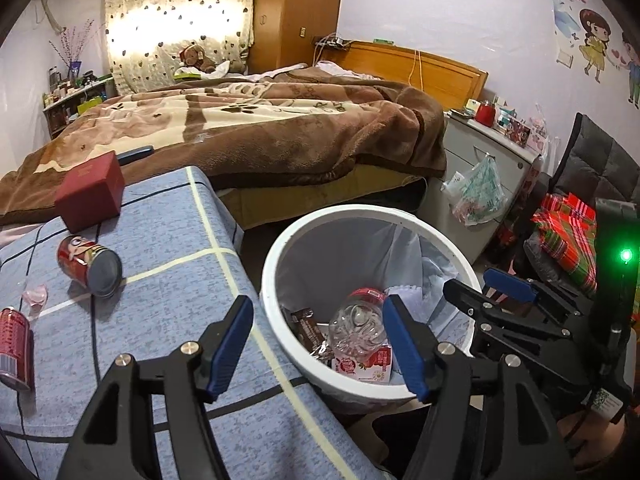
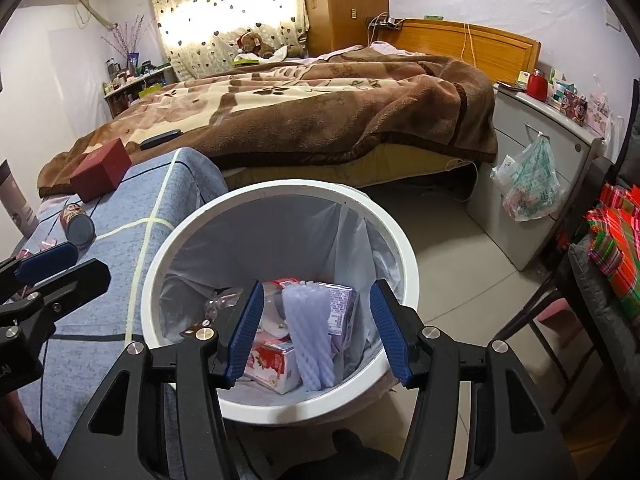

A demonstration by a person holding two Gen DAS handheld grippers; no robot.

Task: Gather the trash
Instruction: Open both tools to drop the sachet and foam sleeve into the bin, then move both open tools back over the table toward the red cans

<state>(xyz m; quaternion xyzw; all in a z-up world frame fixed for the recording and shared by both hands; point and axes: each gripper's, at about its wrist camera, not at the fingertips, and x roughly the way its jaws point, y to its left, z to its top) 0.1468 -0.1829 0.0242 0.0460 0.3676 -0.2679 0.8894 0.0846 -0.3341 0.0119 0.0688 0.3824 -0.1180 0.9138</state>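
A white trash bin (image 1: 276, 252) with a liner stands on the floor beside the blue-covered table (image 1: 168, 280). It holds a crushed clear bottle (image 1: 358, 326), a red-and-white carton (image 2: 272, 364) and a white ribbed foam piece (image 2: 308, 336). My left gripper (image 1: 320, 348) is open and empty over the table edge and bin rim. My right gripper (image 2: 318, 336) is open and empty above the bin (image 2: 160, 264); it also shows in the left wrist view (image 1: 484, 284). On the table lie a red can on its side (image 1: 90, 264), another red can (image 1: 14, 348) and a pink wrapper (image 1: 36, 294).
A dark red box (image 1: 90, 192) sits at the table's far edge. A bed with a brown blanket (image 1: 260, 132) is behind. A grey nightstand (image 2: 548, 152) with a hanging plastic bag (image 2: 528, 184) is at the right, with a chair holding red plaid cloth (image 2: 612, 252).
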